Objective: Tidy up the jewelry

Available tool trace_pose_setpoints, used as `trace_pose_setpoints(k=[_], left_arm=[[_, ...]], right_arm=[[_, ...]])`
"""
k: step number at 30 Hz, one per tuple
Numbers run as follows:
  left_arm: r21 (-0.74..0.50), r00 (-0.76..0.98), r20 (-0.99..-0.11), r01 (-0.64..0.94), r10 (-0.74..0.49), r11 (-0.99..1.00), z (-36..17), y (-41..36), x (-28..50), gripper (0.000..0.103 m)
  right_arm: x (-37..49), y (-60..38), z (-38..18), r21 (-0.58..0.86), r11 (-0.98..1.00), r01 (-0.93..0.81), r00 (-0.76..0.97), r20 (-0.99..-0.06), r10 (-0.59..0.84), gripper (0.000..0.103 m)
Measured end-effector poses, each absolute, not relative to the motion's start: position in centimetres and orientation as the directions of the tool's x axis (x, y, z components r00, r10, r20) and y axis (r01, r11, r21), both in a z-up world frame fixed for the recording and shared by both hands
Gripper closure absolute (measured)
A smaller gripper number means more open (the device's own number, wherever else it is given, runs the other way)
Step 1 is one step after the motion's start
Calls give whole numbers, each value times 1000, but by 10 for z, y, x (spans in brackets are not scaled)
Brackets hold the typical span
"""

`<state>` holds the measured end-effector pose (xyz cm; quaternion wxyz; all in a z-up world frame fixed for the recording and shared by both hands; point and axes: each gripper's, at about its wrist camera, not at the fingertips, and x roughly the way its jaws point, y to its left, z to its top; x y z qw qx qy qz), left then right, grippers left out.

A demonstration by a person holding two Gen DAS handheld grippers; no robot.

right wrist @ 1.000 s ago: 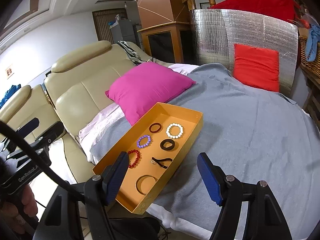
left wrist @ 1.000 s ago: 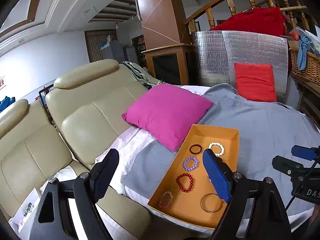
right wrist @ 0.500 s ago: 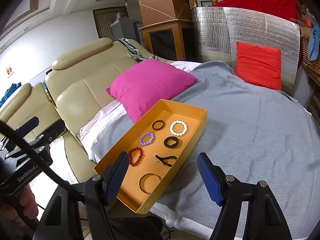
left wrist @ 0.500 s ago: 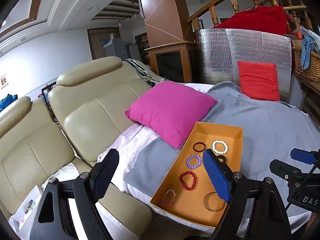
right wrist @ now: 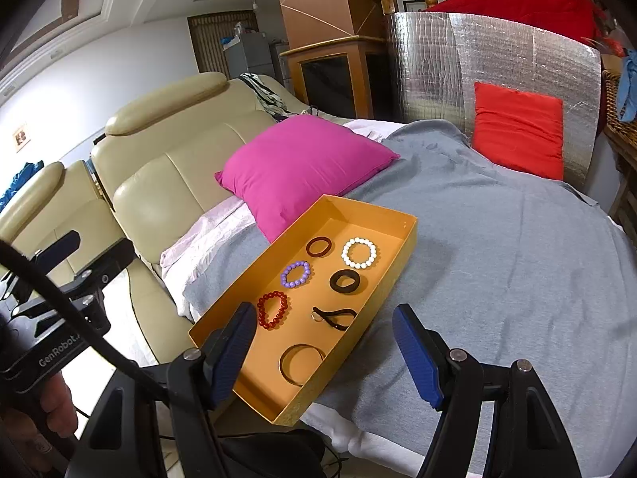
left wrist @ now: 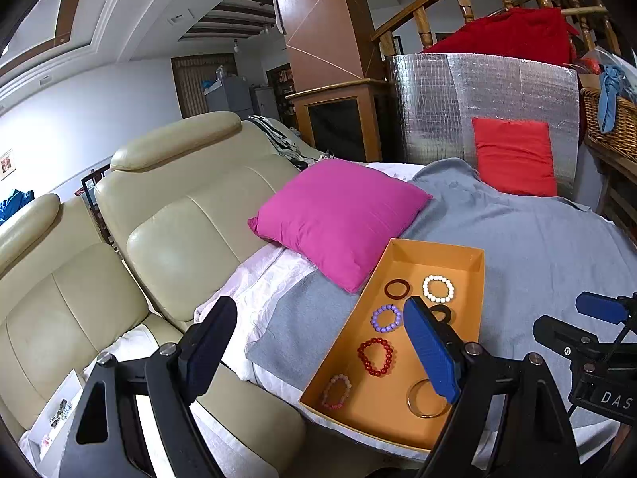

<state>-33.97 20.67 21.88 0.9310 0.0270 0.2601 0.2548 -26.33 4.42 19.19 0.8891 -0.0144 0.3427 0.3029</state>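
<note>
An open orange tray (right wrist: 402, 239) lay on a grey blanket (right wrist: 497, 247), its near corner reaching the blanket's near edge and its far left side just beside a magenta cushion (right wrist: 294, 167). Inside, well spaced, lay a dark red ring bangle (right wrist: 319, 246) and a white bead bracelet (right wrist: 359, 253) at the far end, then a purple bead bracelet (right wrist: 295, 274) and a thick black band (right wrist: 344, 281), then a red bead bracelet (right wrist: 272, 309) and a folded black cord with a small ring (right wrist: 333, 318), and nearest a thin metal bangle (right wrist: 301, 363); the left wrist view also showed a pale pink bead bracelet (left wrist: 337, 391) in the near left corner. The right gripper (right wrist: 322, 352) hung above the tray's near end, its blue jaws wide apart with nothing between them. The left gripper (left wrist: 318, 348) stood to the left, jaws likewise spread and empty, its right finger over the tray's right side. The blanket covered a white sheet (right wrist: 207, 239) beside a cream leather sofa (left wrist: 167, 215). Far off, a red cushion (right wrist: 517, 131) leaned on a silver foil panel (right wrist: 458, 63), with a wooden banister (left wrist: 438, 12) and a wicker basket (left wrist: 609, 123) beyond.
</note>
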Motion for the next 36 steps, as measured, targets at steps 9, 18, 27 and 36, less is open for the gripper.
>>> trace_pose_setpoints(k=[9,18,27,36], left_arm=[[191,732,-476,-455,488,870,216,206,-339,17],[185,730,-481,-457,485,870,215,208,-338,17],[184,726,-485,-459,486,869,213,211,-338,17],[180,726,-490,-458,483,871,212,214,-338,17]], right_arm=[[-263,44,192,179,817,-548,582,-620,527,29],[-262,44,192,179,815,-550,579,-621,528,29],[-262,49,191,172,812,-558,575,-625,528,29],[-261,51,191,167,812,-559,577,-625,526,29]])
